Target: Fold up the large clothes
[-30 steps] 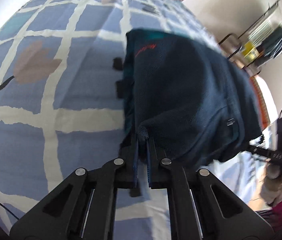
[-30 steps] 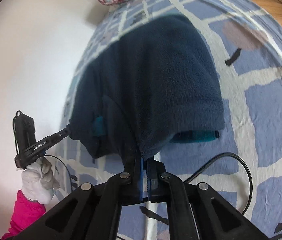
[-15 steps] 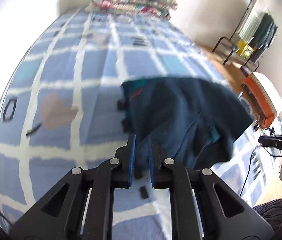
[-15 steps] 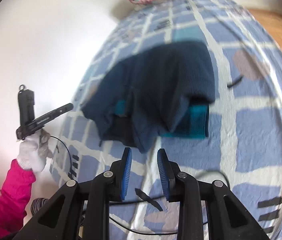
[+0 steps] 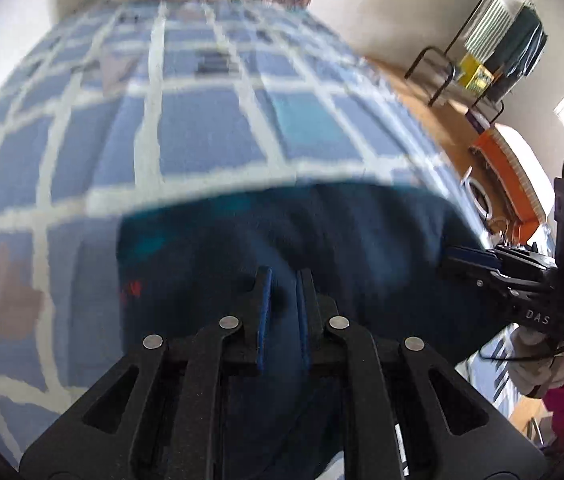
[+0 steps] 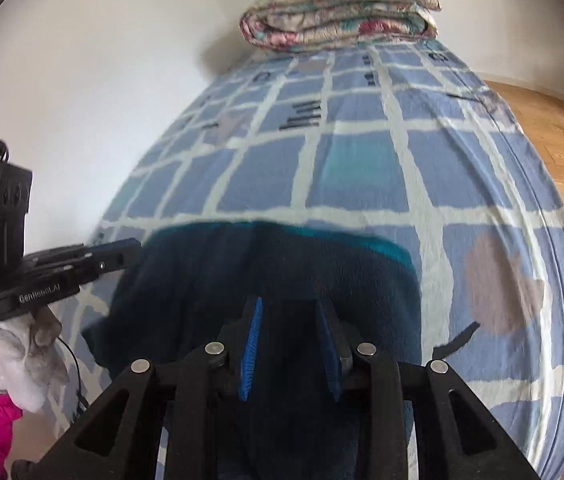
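Fleece (image 6: 282, 280), dark navy with teal trim, lies folded on the near end of the bed (image 6: 361, 168). Left gripper (image 5: 283, 280) hovers above it, released, pads narrowly apart with nothing pinched. Right gripper (image 6: 287, 312) likewise released, gap wider, empty. Folded floral quilt (image 6: 341, 12) sits at the bed's far end.

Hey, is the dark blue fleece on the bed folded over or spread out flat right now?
Folded over. The dark blue fleece lies doubled on the bed, and a teal inner layer shows along its far edge.
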`<action>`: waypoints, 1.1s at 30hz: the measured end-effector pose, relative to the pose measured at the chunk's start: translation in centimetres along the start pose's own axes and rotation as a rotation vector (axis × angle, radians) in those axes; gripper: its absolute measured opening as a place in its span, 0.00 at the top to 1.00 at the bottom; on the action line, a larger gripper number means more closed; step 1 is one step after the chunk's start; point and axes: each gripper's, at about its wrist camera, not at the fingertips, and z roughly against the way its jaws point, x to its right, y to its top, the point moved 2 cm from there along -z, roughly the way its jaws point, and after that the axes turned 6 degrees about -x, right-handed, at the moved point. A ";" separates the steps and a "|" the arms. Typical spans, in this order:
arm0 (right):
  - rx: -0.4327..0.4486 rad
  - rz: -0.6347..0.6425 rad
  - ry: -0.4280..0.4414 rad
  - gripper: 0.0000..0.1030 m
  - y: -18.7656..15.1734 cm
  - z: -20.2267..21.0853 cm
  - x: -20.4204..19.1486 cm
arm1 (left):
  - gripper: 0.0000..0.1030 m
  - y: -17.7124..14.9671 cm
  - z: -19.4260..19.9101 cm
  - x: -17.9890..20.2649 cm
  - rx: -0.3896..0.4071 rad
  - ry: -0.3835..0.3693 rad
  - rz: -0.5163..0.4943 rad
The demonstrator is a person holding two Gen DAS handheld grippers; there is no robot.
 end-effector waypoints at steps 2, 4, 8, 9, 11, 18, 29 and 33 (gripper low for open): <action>-0.069 0.030 -0.033 0.74 -4.1 -2.1 1.1 | 0.90 -3.6 -2.8 -1.3 -0.066 -0.008 -0.019; -0.014 0.079 -0.045 0.75 -7.1 -1.9 1.4 | 0.90 -6.1 -3.1 -2.2 -0.016 -0.065 -0.015; -0.029 0.003 0.036 0.75 -6.5 0.1 2.1 | 0.90 -6.1 -1.5 -2.2 -0.001 -0.069 0.002; -0.029 0.014 0.053 0.75 -6.4 0.7 2.0 | 0.90 -6.1 -1.0 -2.0 -0.002 -0.054 -0.014; 0.000 0.069 0.083 0.73 -6.5 3.1 1.5 | 0.90 -6.1 0.7 -0.8 0.020 -0.032 -0.060; 0.155 0.030 0.092 0.70 -3.1 8.3 3.4 | 0.90 -4.4 3.8 4.4 0.104 -0.146 -0.109; 0.071 0.125 -0.009 0.77 4.8 -0.3 -0.3 | 0.90 -6.7 -4.1 5.8 -0.035 -0.177 -0.166; 0.032 0.088 -0.072 0.79 3.3 -4.8 2.2 | 0.90 -7.5 -4.2 5.8 -0.004 -0.165 -0.201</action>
